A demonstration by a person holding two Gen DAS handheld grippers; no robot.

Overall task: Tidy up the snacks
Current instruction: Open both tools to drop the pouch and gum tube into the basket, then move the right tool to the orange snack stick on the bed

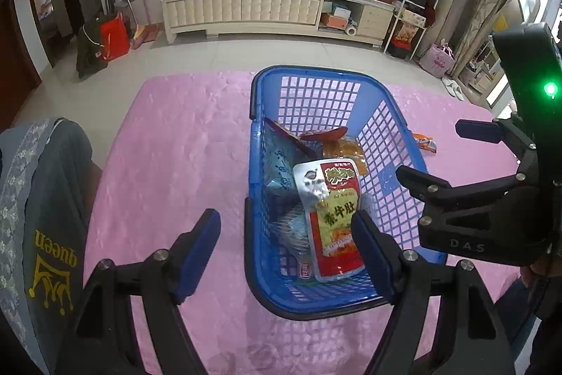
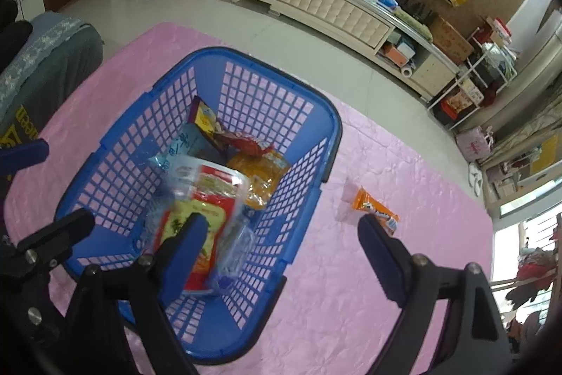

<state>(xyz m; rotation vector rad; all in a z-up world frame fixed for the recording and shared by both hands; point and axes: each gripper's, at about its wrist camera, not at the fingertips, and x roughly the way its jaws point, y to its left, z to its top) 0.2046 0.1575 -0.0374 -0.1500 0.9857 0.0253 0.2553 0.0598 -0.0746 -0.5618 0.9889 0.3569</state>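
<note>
A blue plastic basket [image 1: 254,143] [image 2: 116,160] stands on the pink cloth and holds several snack packets. On top lies a red-and-silver packet [image 1: 330,220] [image 2: 207,217], blurred in the right wrist view. My left gripper [image 1: 284,220] is open and straddles the basket's near left wall, one finger outside and one over the packets, neither pad touching. My right gripper [image 2: 281,234] [image 1: 446,157] hangs wide open over the basket's right wall with nothing gripped. A small orange packet [image 2: 377,211] [image 1: 425,141] lies on the cloth to the right of the basket.
Grey fabric with a yellow print [image 1: 52,217] lies at the table's left edge. Beyond the pink cloth [image 1: 175,146] are a tiled floor and a long white cabinet [image 1: 246,9]. Bare cloth shows left of the basket and in front of it.
</note>
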